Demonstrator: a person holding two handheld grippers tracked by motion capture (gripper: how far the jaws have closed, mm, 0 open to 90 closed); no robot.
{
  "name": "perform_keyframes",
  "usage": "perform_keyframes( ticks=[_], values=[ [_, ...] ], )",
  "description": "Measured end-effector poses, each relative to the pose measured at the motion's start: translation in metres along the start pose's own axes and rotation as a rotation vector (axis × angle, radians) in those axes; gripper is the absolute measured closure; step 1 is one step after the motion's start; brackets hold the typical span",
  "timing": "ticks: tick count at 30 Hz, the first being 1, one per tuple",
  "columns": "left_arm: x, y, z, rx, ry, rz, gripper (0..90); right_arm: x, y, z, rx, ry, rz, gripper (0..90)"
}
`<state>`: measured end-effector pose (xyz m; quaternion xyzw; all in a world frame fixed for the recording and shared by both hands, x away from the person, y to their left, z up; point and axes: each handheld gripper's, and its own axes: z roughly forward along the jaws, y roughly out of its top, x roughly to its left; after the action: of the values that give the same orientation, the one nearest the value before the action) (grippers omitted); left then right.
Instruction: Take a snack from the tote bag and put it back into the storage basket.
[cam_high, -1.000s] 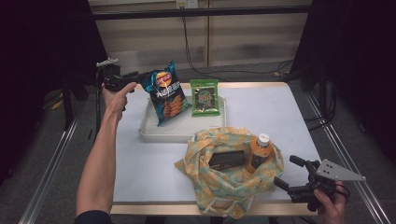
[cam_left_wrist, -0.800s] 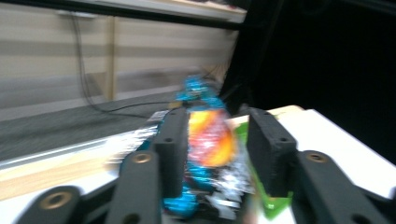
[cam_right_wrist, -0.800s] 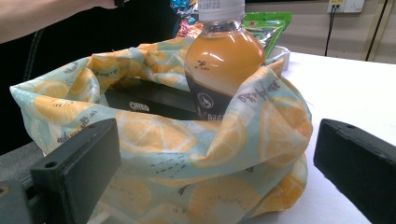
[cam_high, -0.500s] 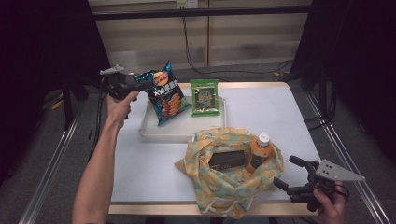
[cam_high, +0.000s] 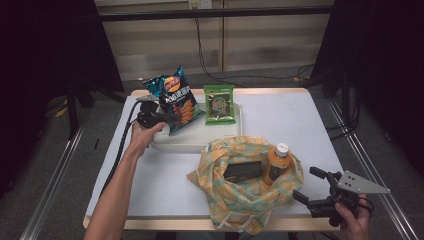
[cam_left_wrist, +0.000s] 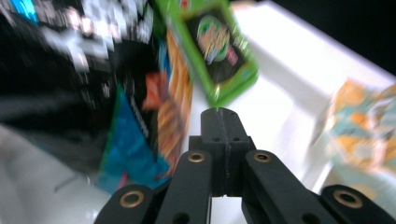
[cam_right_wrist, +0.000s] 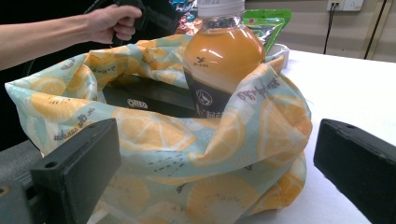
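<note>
So from the high view, the left gripper (cam_high: 167, 116) sits at the near left corner of the shallow white plastic tray (cam_high: 200, 142), right against the lower edge of the blue crinkly chip bag with orange chips printed on it (cam_high: 176, 99). Its jaws have just been closing and look clamped together, but I can't tell from up here whether any of the bag's edge is pinched between them. The chip bag leans in the tray next to a small green snack packet (cam_high: 219, 104). Nearer the front edge of the white table (cam_high: 295, 120) there's a cloth bag printed with orange and yellow citrus slices (cam_high: 245, 192), with a bottle of orange drink with a white cap (cam_high: 276, 162) and a black box (cam_high: 242, 171) inside. The right gripper (cam_high: 314, 189) hovers just beside the cloth bag's right side, jaws spread, nothing in them.

Left gripper view is pretty blurry: the two black jaws meet in the middle with no gap I can see, the chip bag to the left of them and the green packet beyond, both in the white tray.

Right gripper view: both jaws stand wide apart at the edges of the picture, the citrus cloth bag between them but not touched, orange bottle upright inside.
</note>
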<state>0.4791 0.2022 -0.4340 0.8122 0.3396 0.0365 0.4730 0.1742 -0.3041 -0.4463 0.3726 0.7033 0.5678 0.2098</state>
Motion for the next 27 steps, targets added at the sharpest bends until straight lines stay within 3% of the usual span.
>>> perform_keyframes(
  ticks=[2, 5, 10, 12, 15, 27],
  values=[
    [0.000, -0.001, 0.002, 0.016, 0.012, 0.006, 90.0, 0.000, 0.000, 0.000, 0.006, 0.007, -0.002, 0.1],
    [0.001, -0.005, 0.008, 0.044, -0.008, -0.005, 90.0, 0.000, 0.000, 0.001, 0.007, 0.012, 0.000, 0.1],
    [0.009, -0.011, 0.016, 0.110, 0.046, -0.012, 90.0, 0.000, 0.000, 0.001, 0.003, 0.003, 0.000, 0.1],
    [0.015, -0.015, 0.018, 0.128, 0.055, -0.033, 90.0, 0.000, 0.000, 0.000, -0.004, 0.000, 0.005, 0.1],
    [0.017, -0.016, 0.020, 0.149, 0.049, -0.030, 90.0, 0.000, 0.000, 0.000, -0.001, 0.001, 0.003, 0.1],
    [0.032, -0.013, 0.021, 0.169, 0.102, -0.070, 90.0, 0.000, 0.000, 0.000, -0.002, -0.001, 0.001, 0.1]
  ],
)
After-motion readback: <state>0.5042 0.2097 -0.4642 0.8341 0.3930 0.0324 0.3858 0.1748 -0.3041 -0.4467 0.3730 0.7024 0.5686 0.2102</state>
